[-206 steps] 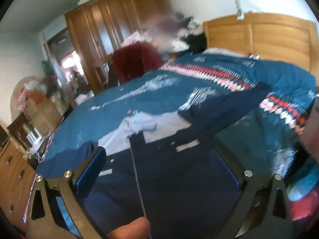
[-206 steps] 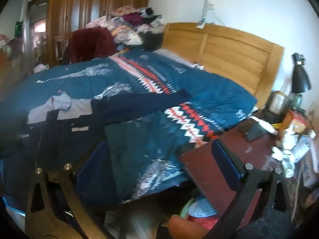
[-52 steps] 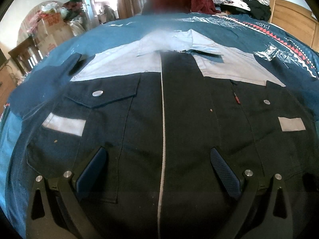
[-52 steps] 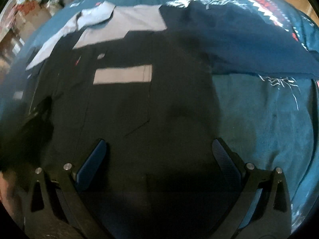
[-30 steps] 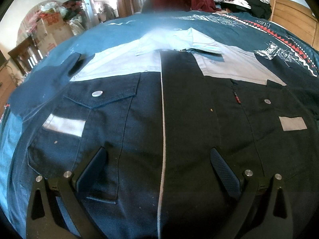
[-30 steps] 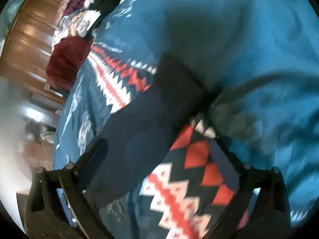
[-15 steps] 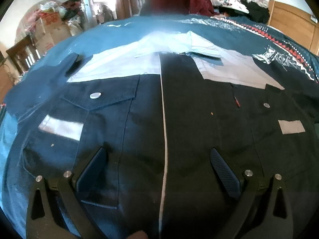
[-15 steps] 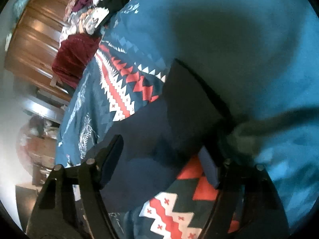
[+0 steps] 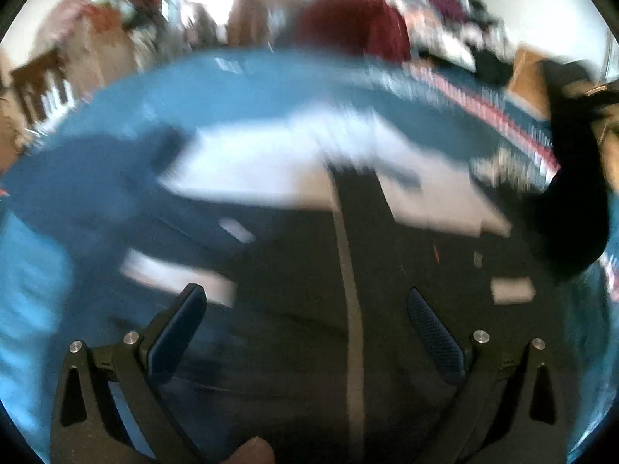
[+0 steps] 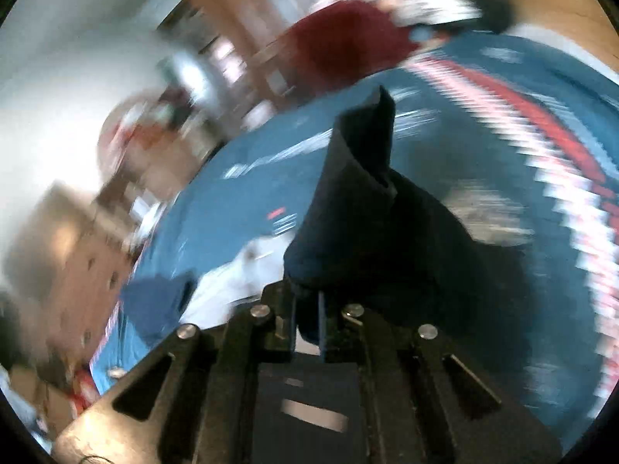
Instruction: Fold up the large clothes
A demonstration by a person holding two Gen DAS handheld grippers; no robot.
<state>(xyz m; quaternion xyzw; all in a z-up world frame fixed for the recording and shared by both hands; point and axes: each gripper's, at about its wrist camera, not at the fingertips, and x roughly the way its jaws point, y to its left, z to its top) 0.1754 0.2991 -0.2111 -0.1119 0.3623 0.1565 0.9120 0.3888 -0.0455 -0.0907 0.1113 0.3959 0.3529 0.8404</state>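
Observation:
A large dark navy jacket (image 9: 294, 309) with a pale grey yoke and collar lies front-up on the blue patterned bedspread (image 9: 240, 89). My left gripper (image 9: 305, 309) hangs open above the jacket's lower front, nothing between its fingers. In the right wrist view my right gripper (image 10: 307, 309) is shut on the jacket's dark sleeve (image 10: 359, 178), whose cuff end stands up in front of the camera. The lifted sleeve (image 9: 568, 193) also shows at the right edge of the left wrist view. Both views are blurred by motion.
A dark red garment (image 9: 356, 27) hangs on a chair beyond the bed, with a pile of clothes (image 9: 456, 19) beside it. Wooden wardrobe and boxes (image 9: 96, 38) stand at the back left. A wooden dresser (image 10: 65, 239) sits left of the bed.
My right gripper closed on the sleeve's cuff and lifted it off the bedspread. My left gripper rose and swung, so the jacket looks smaller and blurred.

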